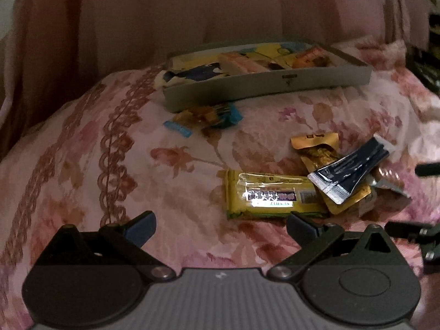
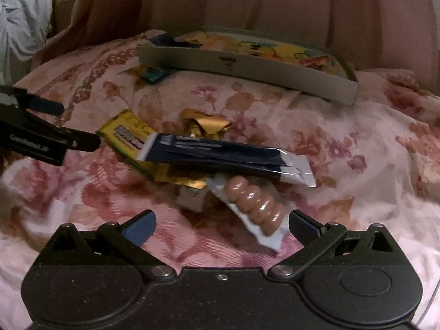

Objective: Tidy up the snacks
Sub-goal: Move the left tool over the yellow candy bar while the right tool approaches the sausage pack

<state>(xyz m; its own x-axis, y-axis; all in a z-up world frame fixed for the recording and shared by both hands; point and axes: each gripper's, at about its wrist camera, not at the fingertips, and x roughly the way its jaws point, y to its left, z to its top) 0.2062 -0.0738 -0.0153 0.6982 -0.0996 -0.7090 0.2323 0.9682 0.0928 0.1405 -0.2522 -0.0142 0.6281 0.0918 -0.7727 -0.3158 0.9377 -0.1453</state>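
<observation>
Some packets already lie in the box (image 1: 264,82); a pile of snacks (image 2: 220,159) remains on the bed (image 1: 110,165). Both tongs, left (image 1: 221,227) and right (image 2: 221,227), are spread and empty.

Gold wrapper (image 2: 192,183) mostly hidden under dark blue packet (image 2: 220,155); label print blurred.

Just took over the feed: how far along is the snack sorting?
Some packets already lie in the tray. Nothing is in hand: the left gripper and right gripper are both open. Left on the bedspread: the yellow bar, dark packet, gold wrappers, cookie pack and blue packet beside the tray.
</observation>
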